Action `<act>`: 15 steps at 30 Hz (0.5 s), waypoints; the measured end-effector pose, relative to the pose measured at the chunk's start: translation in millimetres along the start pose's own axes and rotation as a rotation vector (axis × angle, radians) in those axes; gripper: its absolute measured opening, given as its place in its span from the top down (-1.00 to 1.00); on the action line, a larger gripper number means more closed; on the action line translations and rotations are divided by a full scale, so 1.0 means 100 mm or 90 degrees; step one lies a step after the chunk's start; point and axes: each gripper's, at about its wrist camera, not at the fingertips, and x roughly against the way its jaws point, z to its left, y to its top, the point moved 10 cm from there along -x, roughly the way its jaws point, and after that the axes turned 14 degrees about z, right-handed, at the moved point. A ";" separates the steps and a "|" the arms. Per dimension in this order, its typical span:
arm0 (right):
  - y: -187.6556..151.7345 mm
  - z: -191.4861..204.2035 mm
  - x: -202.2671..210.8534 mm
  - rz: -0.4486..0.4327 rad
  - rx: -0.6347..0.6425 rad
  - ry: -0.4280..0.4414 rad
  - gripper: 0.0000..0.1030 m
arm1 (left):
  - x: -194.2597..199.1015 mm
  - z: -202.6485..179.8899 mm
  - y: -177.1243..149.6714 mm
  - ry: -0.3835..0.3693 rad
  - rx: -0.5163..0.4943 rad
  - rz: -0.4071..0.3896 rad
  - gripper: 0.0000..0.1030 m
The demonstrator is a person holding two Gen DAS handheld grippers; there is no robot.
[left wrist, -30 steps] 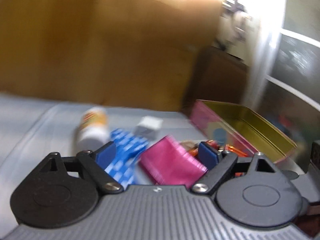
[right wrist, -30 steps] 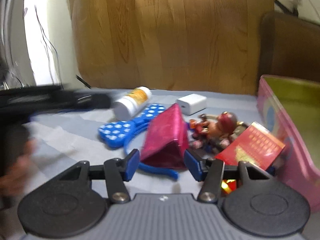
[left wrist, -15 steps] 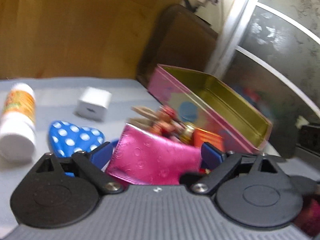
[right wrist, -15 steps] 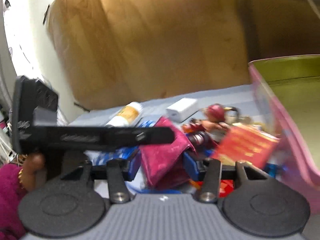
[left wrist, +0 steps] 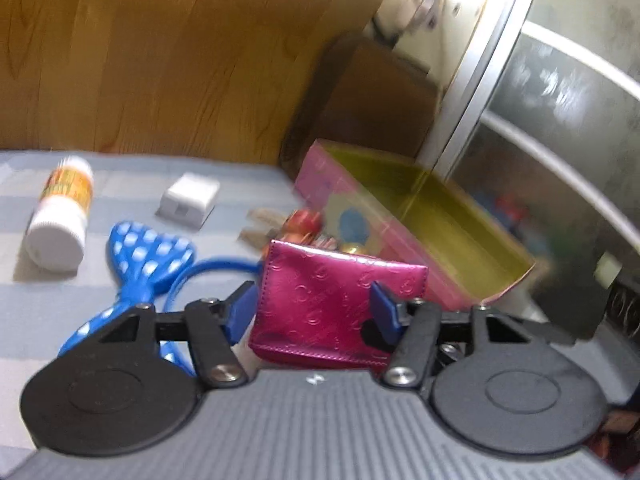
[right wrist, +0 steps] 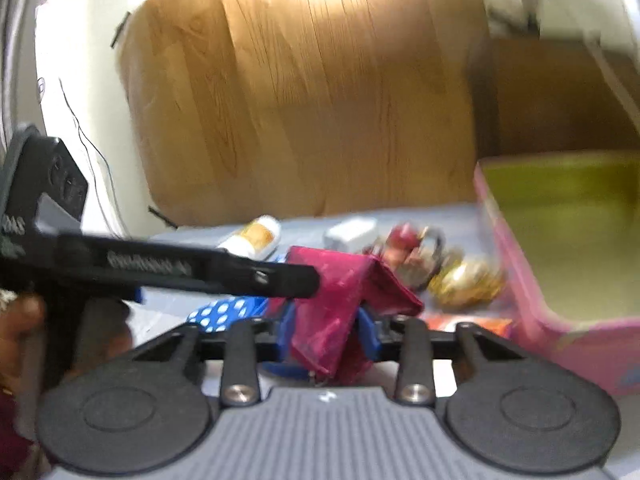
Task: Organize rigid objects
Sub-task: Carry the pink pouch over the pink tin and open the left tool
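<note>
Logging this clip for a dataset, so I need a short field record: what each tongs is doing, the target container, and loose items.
right tongs: shut on the magenta wallet
left tongs: open, fingers either side of the wallet
container: pink tin, open, gold inside, nothing visible in it
loose items: white bottle, white charger, blue polka-dot headband, keychain figure

Wood-grain board (left wrist: pixel 168 56) behind grey cloth (left wrist: pixel 24 304).

- Glare whitens the top of the wooden panel (right wrist: pixel 320 92) in the right wrist view.
- Motion blur smears the pink tin (left wrist: pixel 420 216) and both backgrounds.
- Fisheye bending curves the frame edges.
- The white bottle (left wrist: pixel 60 216) casts a soft shadow.
</note>
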 end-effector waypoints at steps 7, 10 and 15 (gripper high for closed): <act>0.30 -0.46 0.64 -0.120 -0.007 -0.103 0.53 | -0.24 -0.77 0.51 -0.046 -0.079 -0.045 -0.22; 0.21 -0.82 0.80 -0.143 -0.037 -0.155 0.48 | -0.62 -1.03 0.54 -0.078 -0.086 -0.017 -0.22; 0.00 -1.24 0.75 -0.120 -0.104 -0.172 0.27 | -1.03 -1.27 0.47 -0.065 -0.109 0.004 -0.23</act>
